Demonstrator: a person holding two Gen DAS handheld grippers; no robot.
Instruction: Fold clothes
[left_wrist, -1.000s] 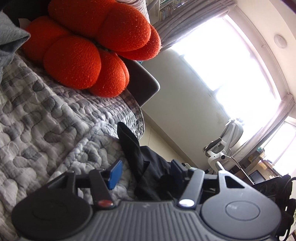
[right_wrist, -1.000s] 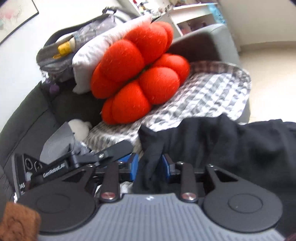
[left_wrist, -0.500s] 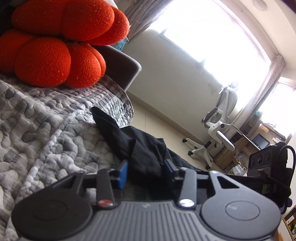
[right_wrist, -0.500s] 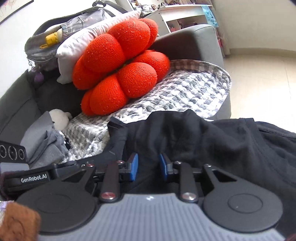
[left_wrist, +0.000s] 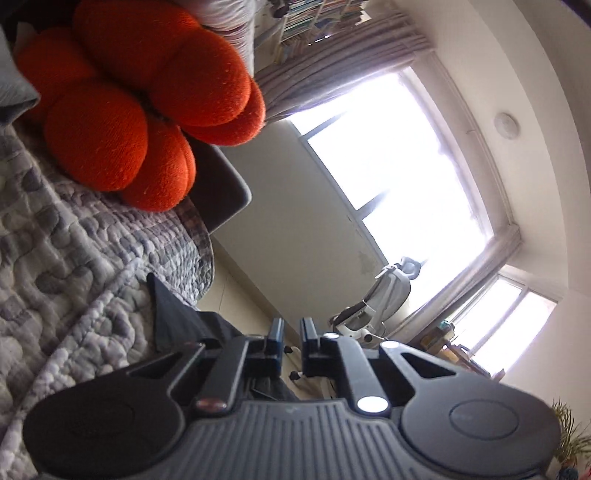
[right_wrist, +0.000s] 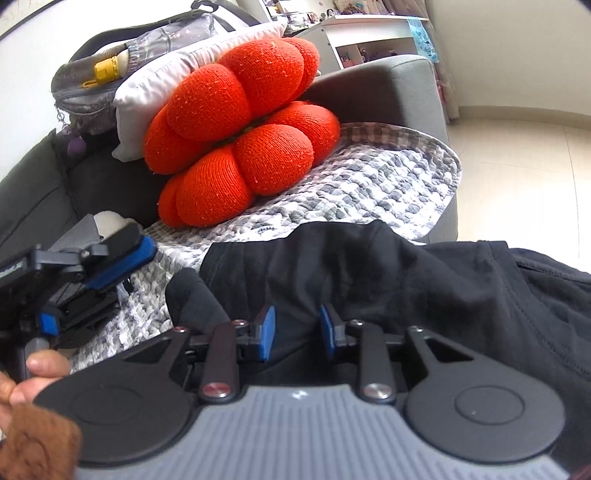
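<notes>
A black garment (right_wrist: 424, 288) lies bunched on the quilted grey sofa cover (right_wrist: 369, 192). My right gripper (right_wrist: 295, 328) has its blue pads on either side of a fold of the black cloth and holds it. My left gripper (left_wrist: 291, 332) has its jaws nearly closed with a narrow gap, and nothing shows between the pads; a corner of the black garment (left_wrist: 173, 314) lies beside and below it on the sofa cover (left_wrist: 74, 258). The left gripper also shows at the left of the right wrist view (right_wrist: 92, 269), held by a hand.
A big orange pumpkin cushion (right_wrist: 240, 140) sits on the sofa, also in the left wrist view (left_wrist: 140, 110). Behind it are a white pillow (right_wrist: 177, 77) and a grey bag (right_wrist: 110, 74). A grey sofa arm (right_wrist: 388, 88), tiled floor (right_wrist: 524, 155) and an office chair (left_wrist: 384, 299) lie beyond.
My left gripper has let go of the black cloth, narrowed its jaws and tilted up toward the window. My right gripper stays on the garment, which has sunk lower onto the sofa.
</notes>
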